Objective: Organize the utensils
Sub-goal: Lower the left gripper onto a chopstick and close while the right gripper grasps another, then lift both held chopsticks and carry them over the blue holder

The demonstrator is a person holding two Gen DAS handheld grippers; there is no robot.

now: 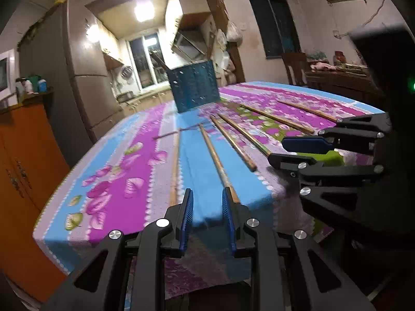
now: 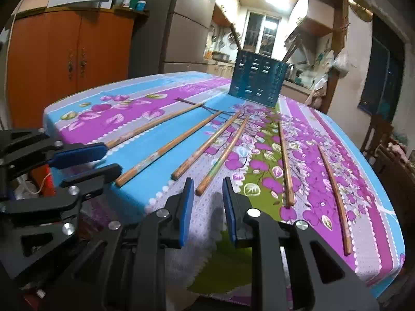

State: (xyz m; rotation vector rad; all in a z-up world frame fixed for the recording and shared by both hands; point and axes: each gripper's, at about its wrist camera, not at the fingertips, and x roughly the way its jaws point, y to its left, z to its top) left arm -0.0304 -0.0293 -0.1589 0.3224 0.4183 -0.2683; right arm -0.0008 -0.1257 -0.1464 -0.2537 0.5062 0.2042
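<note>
Jaws apart over floral tablecloth [image 2: 306, 129]; kitchen [image 2: 262, 33] behind, seemingly.

left gripper [image 1: 207, 202]: jaws apart, nothing between, at near table edge | right gripper [image 1: 293, 150]: jaws apart, over cloth at right | chopsticks [image 1: 220, 160]: several fanned out flat on floral tablecloth [image 1: 124, 176] | blue holder [image 1: 193, 88]: upright beyond them

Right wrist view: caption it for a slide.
Open right tool faces six chopsticks on floral tablecloth, blue holder behind.
</note>
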